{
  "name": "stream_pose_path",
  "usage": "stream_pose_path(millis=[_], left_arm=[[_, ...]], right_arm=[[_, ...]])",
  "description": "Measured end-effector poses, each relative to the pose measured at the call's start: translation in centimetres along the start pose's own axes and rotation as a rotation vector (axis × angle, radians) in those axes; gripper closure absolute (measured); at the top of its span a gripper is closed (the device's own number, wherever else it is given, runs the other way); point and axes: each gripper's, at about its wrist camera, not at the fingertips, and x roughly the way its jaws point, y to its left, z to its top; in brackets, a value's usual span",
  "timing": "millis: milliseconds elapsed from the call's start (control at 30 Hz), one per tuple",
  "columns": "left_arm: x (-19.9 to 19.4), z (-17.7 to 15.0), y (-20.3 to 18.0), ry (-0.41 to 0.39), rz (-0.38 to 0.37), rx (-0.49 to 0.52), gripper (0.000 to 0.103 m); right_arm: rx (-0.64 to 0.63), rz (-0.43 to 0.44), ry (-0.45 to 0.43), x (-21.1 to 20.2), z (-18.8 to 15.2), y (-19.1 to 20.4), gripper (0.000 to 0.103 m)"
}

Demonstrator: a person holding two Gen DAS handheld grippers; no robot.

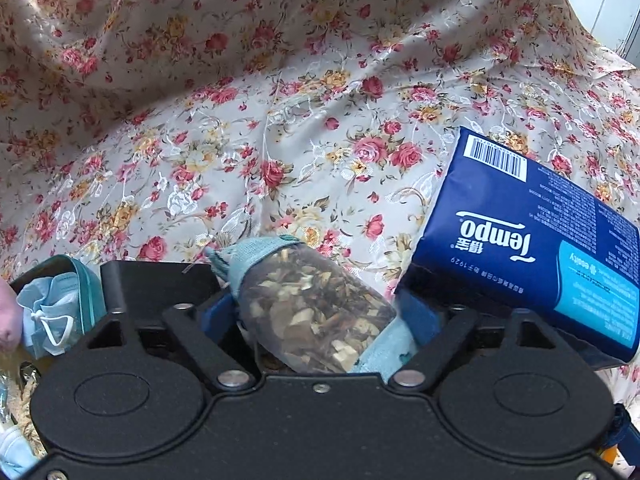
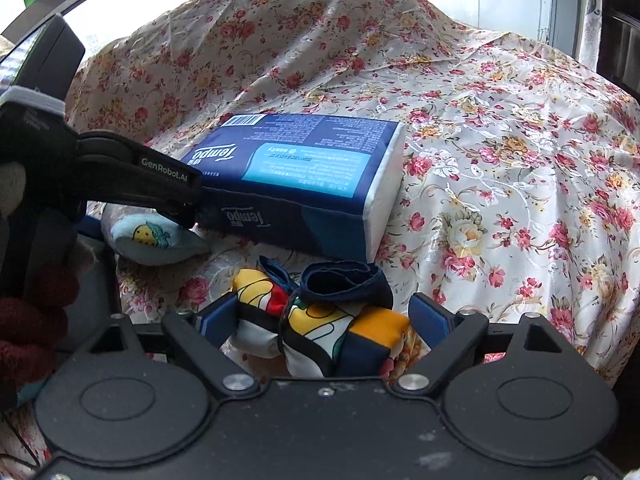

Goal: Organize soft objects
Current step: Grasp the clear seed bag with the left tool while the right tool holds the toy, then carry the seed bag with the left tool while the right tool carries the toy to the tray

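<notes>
My left gripper [image 1: 320, 312] is open, with a light-blue sachet pouch [image 1: 316, 304] of dried bits lying between its blue fingers [image 1: 418, 314]. It also shows in the right wrist view [image 2: 160, 238], under the left gripper's black arm [image 2: 132, 176]. A blue Tempo tissue pack [image 1: 532, 240] lies just right of it, also in the right wrist view [image 2: 304, 172]. My right gripper [image 2: 324, 316] is open around a colourful patterned cloth bundle [image 2: 320, 328] on the floral cloth [image 2: 500, 160].
A teal-edged container [image 1: 76, 296] holding a blue face mask [image 1: 44, 316] sits at the left. The floral cloth [image 1: 240, 100] rises in folds at the back. White tiles [image 1: 616, 0] show beyond the far right edge.
</notes>
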Motion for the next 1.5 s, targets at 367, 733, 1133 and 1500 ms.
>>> stream_pose_path(millis=[367,733,1133,1500], left_arm=[[-2.0,-0.7,0.6,-0.022,-0.071,-0.015,0.044],[-7.1,-2.7,0.8,-0.095,-0.120,-0.004,0.044],[-13.0,-6.7,2.1,-0.170,-0.159,0.003,0.044],[-16.7,-10.8,7.8,-0.222,-0.057,-0.071,0.044]], right_arm=[[-0.042,-0.002,0.033,0.0,-0.6,0.1,0.022],[-0.017,0.011,0.014,-2.4,-0.6,-0.7,0.032],[0.027,-0.010,-0.048,-6.9,-1.0,-2.3,0.032],[-0.019,0.081,-0.041,-10.1,-2.1,-0.2,0.032]])
